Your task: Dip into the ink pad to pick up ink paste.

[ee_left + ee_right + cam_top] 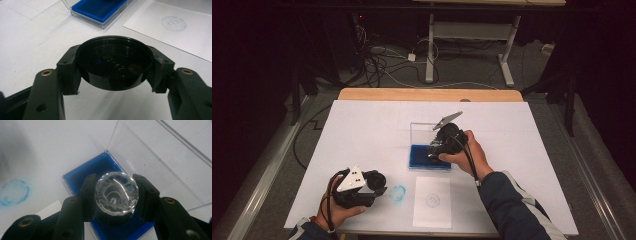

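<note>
Holding one stamp (116, 192), one cap (114, 62); one ink pad (421, 156).

A dim lab or workshop: a paper-covered worktable (362, 130) on carpet, loose cables (382, 62) on the floor, and a metal-legged bench (472, 35) behind.

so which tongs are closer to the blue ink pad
Right. The right tongs hold a clear-topped stamp directly over the ink pad; the left tongs sit well off, gripping a black cap.
</note>
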